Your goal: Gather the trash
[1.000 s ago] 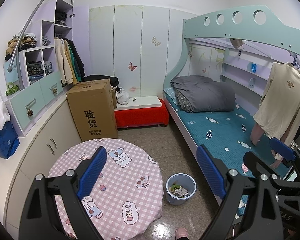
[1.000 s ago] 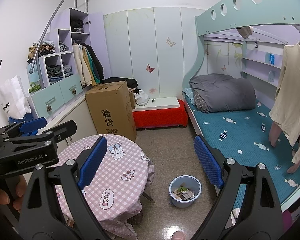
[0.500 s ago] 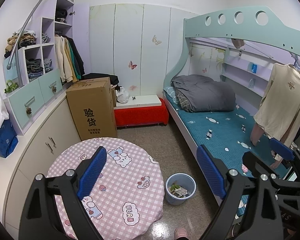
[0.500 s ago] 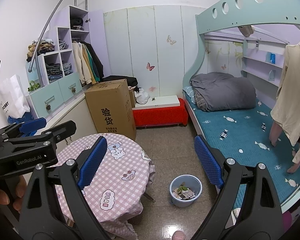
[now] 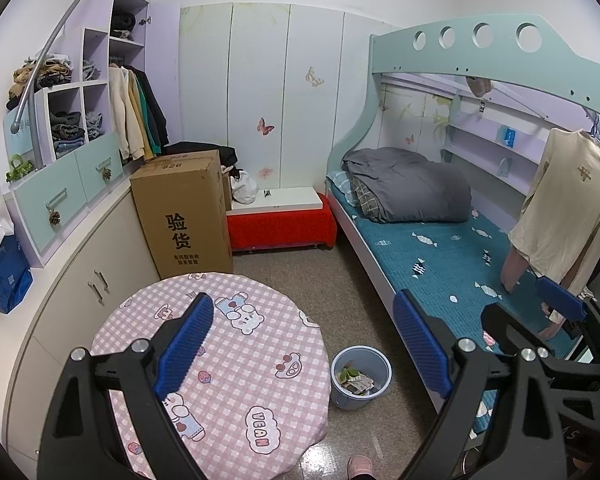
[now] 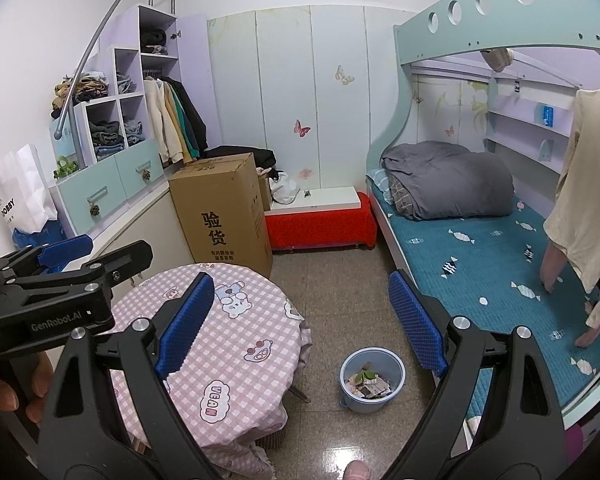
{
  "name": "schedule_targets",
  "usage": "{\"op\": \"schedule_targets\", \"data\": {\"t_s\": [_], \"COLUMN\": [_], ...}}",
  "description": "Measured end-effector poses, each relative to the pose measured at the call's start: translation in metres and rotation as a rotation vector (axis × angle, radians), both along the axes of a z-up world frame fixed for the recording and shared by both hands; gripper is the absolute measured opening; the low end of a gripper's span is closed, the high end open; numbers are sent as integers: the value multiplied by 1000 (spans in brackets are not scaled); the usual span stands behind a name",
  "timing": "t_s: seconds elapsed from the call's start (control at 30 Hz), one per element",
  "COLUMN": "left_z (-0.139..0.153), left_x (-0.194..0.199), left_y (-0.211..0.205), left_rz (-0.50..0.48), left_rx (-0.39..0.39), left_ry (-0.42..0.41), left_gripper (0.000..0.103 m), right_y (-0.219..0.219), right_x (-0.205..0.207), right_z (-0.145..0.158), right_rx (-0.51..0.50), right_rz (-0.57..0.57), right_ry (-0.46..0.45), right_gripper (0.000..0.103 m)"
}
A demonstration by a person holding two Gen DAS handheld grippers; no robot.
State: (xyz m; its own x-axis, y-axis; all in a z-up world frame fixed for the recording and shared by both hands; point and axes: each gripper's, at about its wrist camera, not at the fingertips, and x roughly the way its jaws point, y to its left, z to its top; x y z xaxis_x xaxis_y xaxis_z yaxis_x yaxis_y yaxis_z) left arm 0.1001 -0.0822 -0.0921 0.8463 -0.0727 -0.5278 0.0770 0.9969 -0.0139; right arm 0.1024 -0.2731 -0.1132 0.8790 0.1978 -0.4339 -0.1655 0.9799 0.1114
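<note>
A light blue trash bin (image 5: 374, 360) (image 6: 394, 360) stands on the tiled floor between the round table and the bed, holding paper scraps and green leaves. My left gripper (image 5: 302, 340) hovers over the table's right edge, blue pads wide apart, open and empty. My right gripper (image 6: 300, 320) is also open and empty, with the bin low between its fingers in the right wrist view. Each gripper shows in the other's view: the right gripper (image 5: 516, 300) over the bed, the left gripper (image 6: 112, 248) at the far left, held by a hand.
The round table (image 5: 236, 360) (image 6: 236, 340) wears a pink checked cloth. Behind it stand a tall cardboard box (image 5: 184, 216) and a red-covered low bench (image 5: 280, 228). A bunk bed (image 5: 440, 264) fills the right side, cabinets (image 5: 80, 280) the left. A shoe tip (image 5: 360, 466) shows below.
</note>
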Motion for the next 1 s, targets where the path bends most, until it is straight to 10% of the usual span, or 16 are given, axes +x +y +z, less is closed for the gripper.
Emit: {"op": "schedule_targets", "data": {"t_s": [1.0], "left_z": [-23], "left_x": [35], "left_y": [30], "left_rz": [10], "left_rx": [-60], "left_ry": [65], "left_gripper": [89], "right_y": [26], "right_x": [37], "right_z": [-13], "right_rx": [-65], "right_rz": [26], "right_ry": [66], "right_gripper": [87]}}
